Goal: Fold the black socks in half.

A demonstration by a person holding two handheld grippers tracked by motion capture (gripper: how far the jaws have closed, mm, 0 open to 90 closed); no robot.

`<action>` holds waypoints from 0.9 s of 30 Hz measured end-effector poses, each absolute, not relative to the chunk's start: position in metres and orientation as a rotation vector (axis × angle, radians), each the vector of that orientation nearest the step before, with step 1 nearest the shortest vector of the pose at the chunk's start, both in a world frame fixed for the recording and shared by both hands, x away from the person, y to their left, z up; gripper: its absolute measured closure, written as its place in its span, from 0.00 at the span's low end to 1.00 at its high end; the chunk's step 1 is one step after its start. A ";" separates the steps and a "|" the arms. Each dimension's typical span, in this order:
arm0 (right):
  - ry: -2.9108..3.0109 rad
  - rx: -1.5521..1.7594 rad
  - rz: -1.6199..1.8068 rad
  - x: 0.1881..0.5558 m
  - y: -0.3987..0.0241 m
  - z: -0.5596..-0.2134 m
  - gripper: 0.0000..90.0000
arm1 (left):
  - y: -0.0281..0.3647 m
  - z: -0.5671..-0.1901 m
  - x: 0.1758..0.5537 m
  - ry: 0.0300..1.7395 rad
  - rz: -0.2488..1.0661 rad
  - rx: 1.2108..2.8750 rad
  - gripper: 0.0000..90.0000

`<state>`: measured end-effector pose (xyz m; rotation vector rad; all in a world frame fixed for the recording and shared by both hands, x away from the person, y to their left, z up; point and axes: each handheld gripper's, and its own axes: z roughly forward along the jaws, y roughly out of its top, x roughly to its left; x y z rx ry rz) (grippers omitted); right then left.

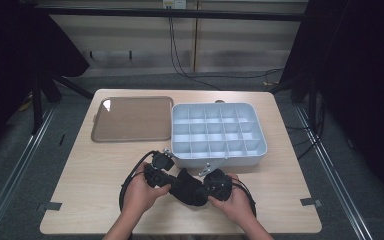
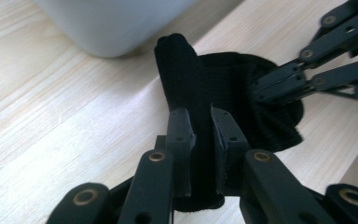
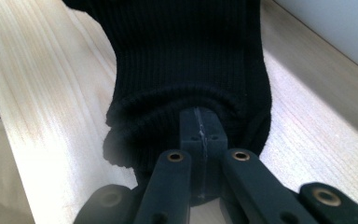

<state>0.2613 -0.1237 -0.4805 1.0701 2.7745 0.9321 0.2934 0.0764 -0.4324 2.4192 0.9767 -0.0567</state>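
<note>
two hand-held grippers work a black knitted sock point(image 1: 189, 187) near the front edge of a light wooden table point(image 1: 90, 175), just in front of a pale grey divided organiser box point(image 1: 218, 134). left gripper point(image 1: 161, 170), seen from above at the sock's left end, has its pads point(image 2: 182, 135) clamped on a narrow upright fold of the fabric, as the left gripper view shows, the fold rising above the jaws and the rest of the sock lying beyond on the table. right gripper point(image 3: 200, 133) is shut with its jaws pressed together at the ribbed cuff, the knit bunched around the tips; whether fabric is pinched between them cannot be told. in the left gripper view the right gripper's linkage reaches in from the upper right to the sock's far side. a flat brown tray point(image 1: 132, 119) lies beside the box toward the back left of the table.
</note>
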 end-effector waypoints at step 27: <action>2.727 1.098 0.998 0.262 -0.116 -0.484 1.00 | 0.061 -0.436 0.290 0.913 -0.089 2.431 0.87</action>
